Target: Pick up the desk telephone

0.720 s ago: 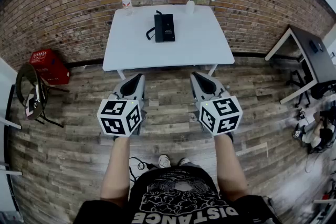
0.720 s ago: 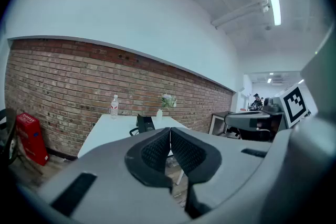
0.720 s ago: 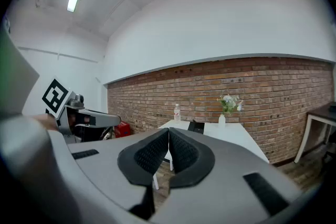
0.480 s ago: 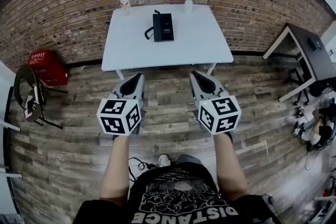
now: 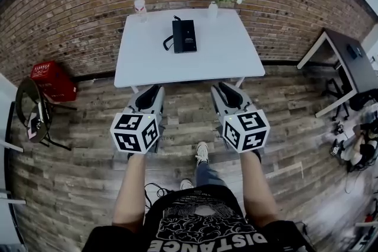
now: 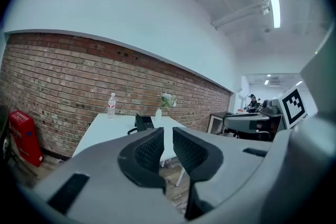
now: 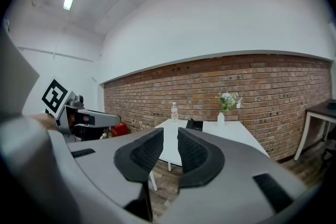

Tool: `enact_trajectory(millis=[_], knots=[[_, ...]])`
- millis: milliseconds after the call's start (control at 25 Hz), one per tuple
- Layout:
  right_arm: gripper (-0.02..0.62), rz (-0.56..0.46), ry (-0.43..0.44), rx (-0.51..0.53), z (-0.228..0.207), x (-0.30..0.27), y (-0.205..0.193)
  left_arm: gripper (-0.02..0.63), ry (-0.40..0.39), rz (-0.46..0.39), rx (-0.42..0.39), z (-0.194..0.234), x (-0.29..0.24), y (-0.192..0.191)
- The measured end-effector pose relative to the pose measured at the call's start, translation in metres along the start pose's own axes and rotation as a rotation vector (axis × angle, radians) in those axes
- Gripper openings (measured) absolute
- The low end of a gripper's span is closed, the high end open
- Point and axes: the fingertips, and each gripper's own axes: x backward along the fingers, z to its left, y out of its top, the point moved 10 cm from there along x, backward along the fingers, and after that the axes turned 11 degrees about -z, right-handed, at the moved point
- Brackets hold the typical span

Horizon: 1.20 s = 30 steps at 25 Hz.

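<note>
L tool (image 5: pixel 155 90), R tool (image 5: pixel 221 87); 1 phone (image 5: pixel 184 36), 1 bottle (image 5: pixel 140 6), 1 vase (image 5: pixel 213 7).

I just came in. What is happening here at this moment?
A person holds a gripper in each hand and stands short of the white table. The left gripper is shut, the right gripper slightly open; both hold nothing. The black desk telephone lies untouched on the table, near a water bottle and a flower vase.

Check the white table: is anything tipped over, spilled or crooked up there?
Nothing stands out. The desk telephone lies flat on the table, cord looped at its side; the water bottle and the flower vase stand upright at the back edge. No spill shows.
</note>
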Motion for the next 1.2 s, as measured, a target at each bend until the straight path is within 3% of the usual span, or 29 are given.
enact_trajectory(millis=[400,920,1200], knots=[[0.089,0.02,0.016,-0.022,-0.034,-0.052,-0.011,0.089,0.019,0.022,0.008,0.029,-0.05,-0.004],[0.13,0.062,0.042,-0.046,-0.11,-0.129,-0.015,0.137,0.055,0.049,0.032,0.053,-0.152,-0.004],[0.168,0.085,0.08,-0.072,-0.151,-0.173,-0.021,0.212,0.104,0.055,0.045,0.065,-0.203,-0.006]])
